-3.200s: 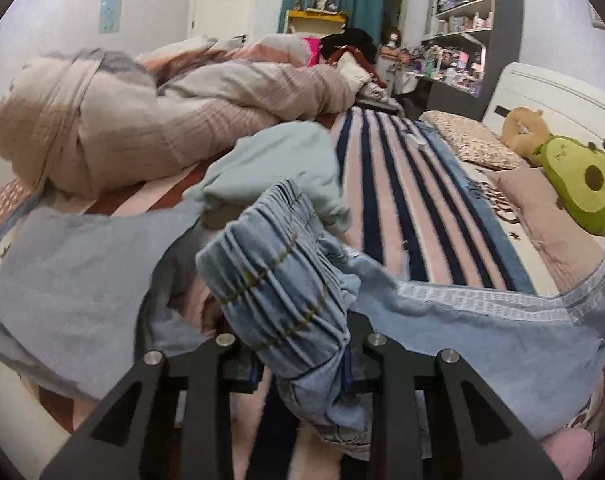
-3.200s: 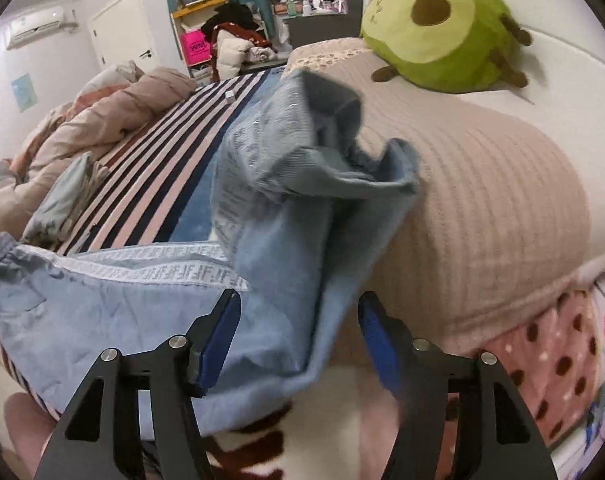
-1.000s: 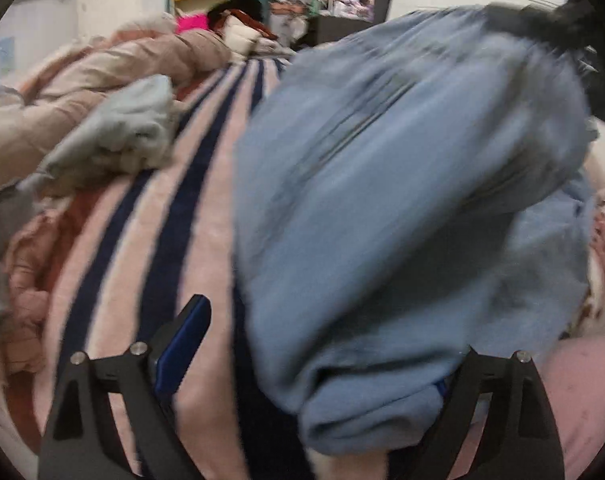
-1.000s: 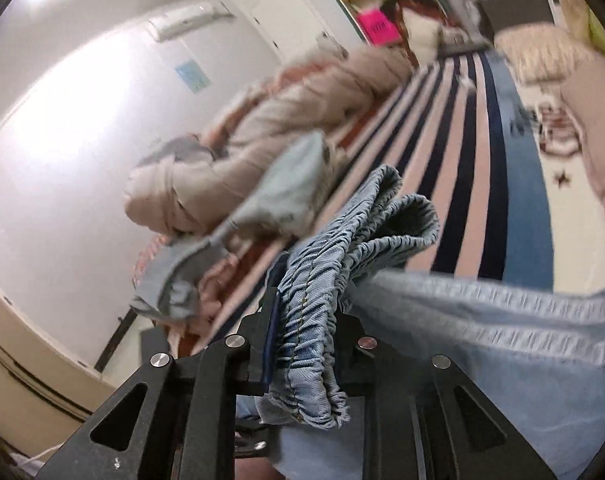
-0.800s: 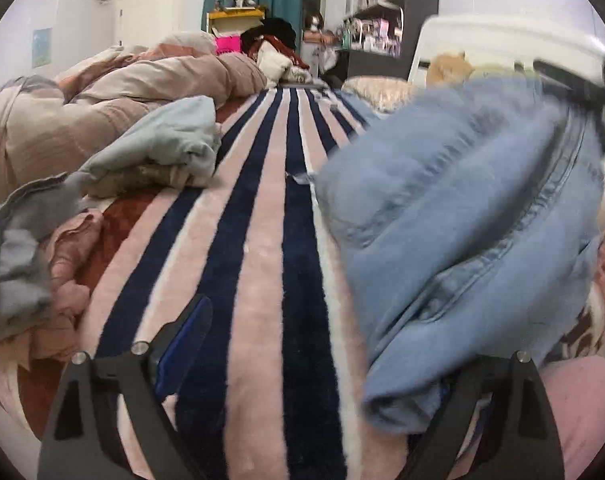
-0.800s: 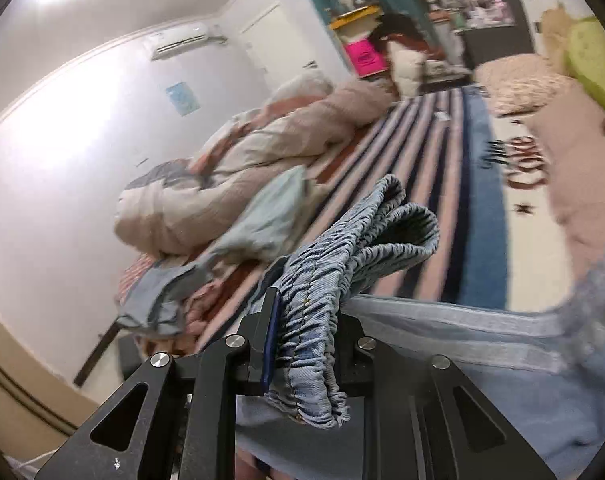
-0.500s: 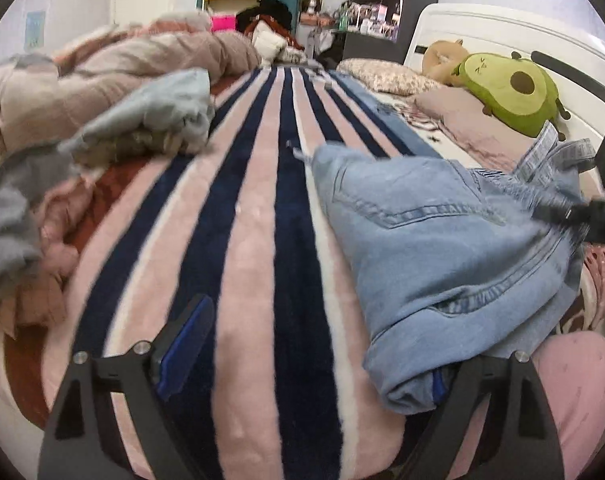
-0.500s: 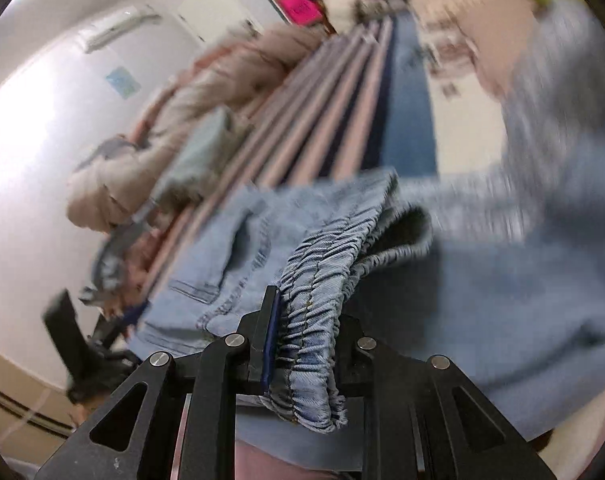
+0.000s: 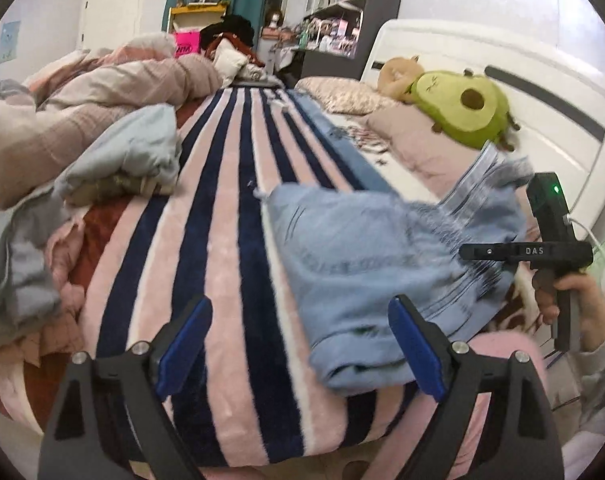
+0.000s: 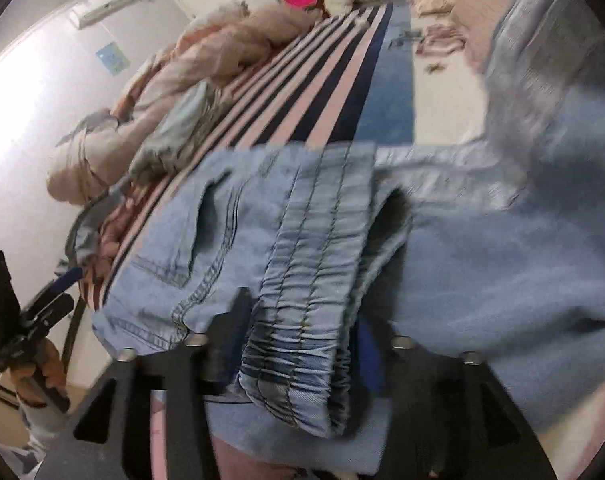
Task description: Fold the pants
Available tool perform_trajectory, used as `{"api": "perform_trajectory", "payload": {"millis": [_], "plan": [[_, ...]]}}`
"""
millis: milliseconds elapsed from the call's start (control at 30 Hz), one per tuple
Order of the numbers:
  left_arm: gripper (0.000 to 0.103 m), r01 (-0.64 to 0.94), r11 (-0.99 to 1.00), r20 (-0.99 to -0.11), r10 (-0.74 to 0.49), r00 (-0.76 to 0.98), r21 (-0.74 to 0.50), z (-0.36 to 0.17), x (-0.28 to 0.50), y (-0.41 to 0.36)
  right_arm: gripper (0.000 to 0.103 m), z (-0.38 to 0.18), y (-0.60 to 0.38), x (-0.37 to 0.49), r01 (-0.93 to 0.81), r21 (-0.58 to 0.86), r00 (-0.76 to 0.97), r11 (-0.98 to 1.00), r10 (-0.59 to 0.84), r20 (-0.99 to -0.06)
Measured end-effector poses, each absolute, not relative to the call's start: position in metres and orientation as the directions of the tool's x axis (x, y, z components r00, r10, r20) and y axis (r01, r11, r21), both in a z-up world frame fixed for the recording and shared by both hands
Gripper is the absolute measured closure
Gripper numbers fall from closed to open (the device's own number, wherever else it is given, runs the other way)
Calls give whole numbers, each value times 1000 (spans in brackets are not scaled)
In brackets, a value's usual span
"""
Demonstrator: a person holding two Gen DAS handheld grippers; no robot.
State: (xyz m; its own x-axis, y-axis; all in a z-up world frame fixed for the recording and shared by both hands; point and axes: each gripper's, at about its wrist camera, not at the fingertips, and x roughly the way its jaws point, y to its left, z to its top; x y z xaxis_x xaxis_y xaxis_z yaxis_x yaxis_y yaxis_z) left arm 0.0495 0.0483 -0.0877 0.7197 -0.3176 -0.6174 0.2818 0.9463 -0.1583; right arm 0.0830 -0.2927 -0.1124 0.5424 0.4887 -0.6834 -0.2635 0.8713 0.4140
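Light blue denim pants [image 9: 366, 256] lie folded over on the striped blanket [image 9: 238, 208] near the bed's front edge. My left gripper [image 9: 298, 344] is open and empty, just before the pants' near fold. My right gripper [image 10: 298, 344] is shut on the pants' elastic waistband [image 10: 302, 280], holding it over the pant legs [image 10: 502, 248]. The right gripper also shows in the left wrist view [image 9: 542, 248], at the right end of the pants. The left gripper shows in the right wrist view [image 10: 42, 304], at far left.
A heap of quilts [image 9: 82, 92] and loose clothes [image 9: 122, 160] lines the left side of the bed. An avocado plush [image 9: 462, 112] and pillows [image 9: 342, 96] lie by the white headboard [image 9: 502, 68] on the right. Shelves stand at the far end.
My left gripper let go of the pants and drew back, jaws open. My right gripper carried the waistband across and down, laying the pants over themselves on the blanket.
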Motion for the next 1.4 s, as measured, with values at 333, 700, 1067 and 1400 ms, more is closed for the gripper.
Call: {"api": "perform_trajectory", "payload": {"millis": [333,700,1067,1400], "plan": [[15,285,941,-572,-338,748,-184,-71,80,26,33,-53,-393,43,-3,199,770,980,129,-625],[15,277,944,-602,-326,729,-177,-78,104,0,34,-72,-437,101,17,194,803,981,103,-587],[15,244,951,-624,-307,719,-187,-91,130,-7,44,-79,-412,154,-92,101,799,991,134,-587],[15,265,948,-611,-315,727,-174,-82,129,-12,98,-43,-444,84,44,222,899,974,58,-433]]}}
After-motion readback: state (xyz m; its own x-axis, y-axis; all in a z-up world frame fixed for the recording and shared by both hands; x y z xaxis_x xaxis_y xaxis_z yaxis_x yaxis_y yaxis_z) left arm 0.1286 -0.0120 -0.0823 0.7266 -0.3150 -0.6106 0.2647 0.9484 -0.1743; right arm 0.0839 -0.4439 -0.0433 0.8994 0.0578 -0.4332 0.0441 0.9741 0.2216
